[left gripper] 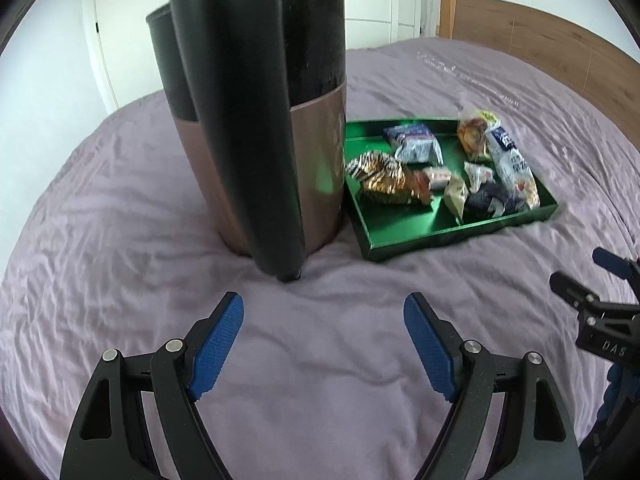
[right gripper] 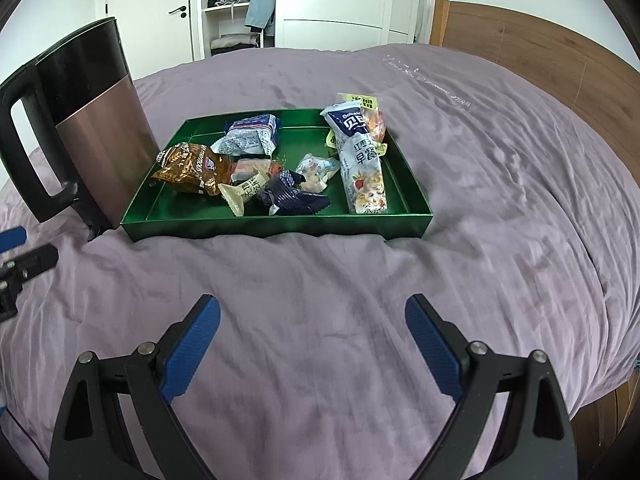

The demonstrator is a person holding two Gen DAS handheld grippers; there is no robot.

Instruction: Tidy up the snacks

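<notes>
Blue-padded left hand-held gripper (left gripper: 323, 354) and right hand-held gripper (right gripper: 313, 354) both hang wide and empty over the wrinkled lilac bedspread (right gripper: 500, 200).

Past them sits the shallow green cardboard tray (right gripper: 280, 226) with all the wrapped snacks in it: brown crinkly bag (right gripper: 188, 168), blue-white pack (right gripper: 250, 136), dark navy pouch (right gripper: 294, 196), long white cereal bar packet (right gripper: 362, 168), a few small ones. Copper-and-black electric kettle (right gripper: 86, 128) stands touching the tray's left side. No snack shows on the bed itself, so gathering looks pretty much done; they're still jumbled, so maybe tidying inside the tray is what's left.
</notes>
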